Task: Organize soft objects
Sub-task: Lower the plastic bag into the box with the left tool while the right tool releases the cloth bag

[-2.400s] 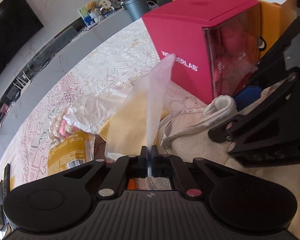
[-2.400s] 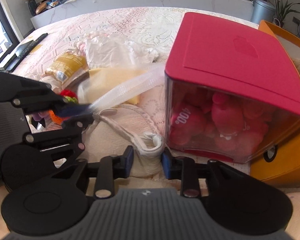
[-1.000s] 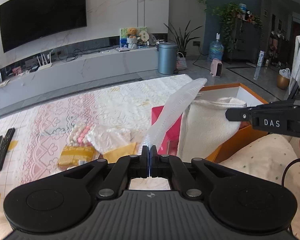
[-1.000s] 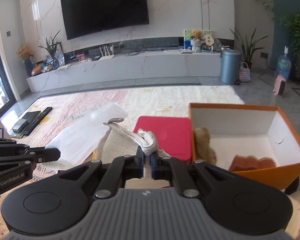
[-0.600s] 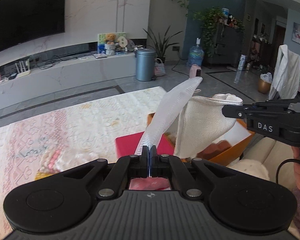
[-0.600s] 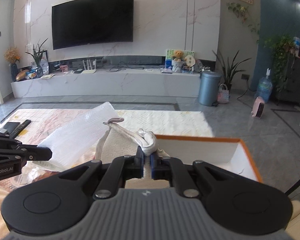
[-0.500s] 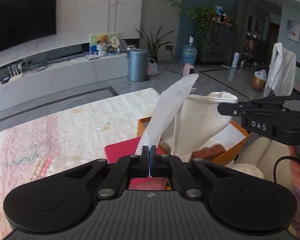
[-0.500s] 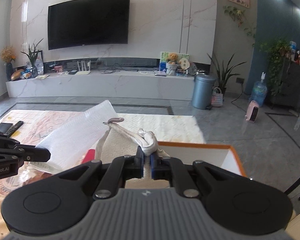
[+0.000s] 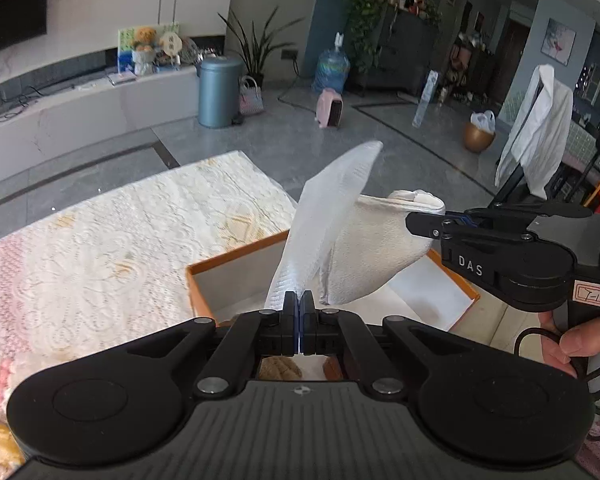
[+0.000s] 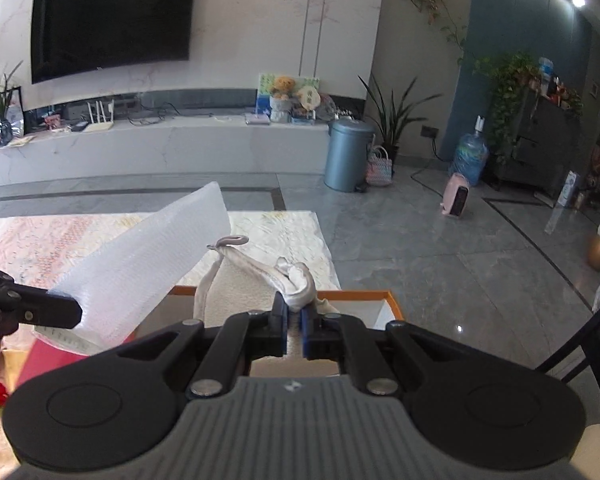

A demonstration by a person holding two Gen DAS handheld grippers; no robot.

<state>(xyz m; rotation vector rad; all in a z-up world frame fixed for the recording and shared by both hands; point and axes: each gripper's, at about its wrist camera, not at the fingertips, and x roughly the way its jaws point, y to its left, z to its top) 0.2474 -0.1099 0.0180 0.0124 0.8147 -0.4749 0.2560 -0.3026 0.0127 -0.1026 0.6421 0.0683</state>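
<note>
Black fingers of the left gripper (image 9: pixel 299 312) are clamped tight on a sheet of bubble wrap (image 9: pixel 328 216), while the right gripper (image 10: pixel 294 326) pinches the rim of a cream cloth bag (image 10: pixel 236 280). Both hang above the open orange box (image 9: pixel 204 284). Best play, I'd say: lower both well inside the walls before letting go, so nothing drapes over the rim.
</note>
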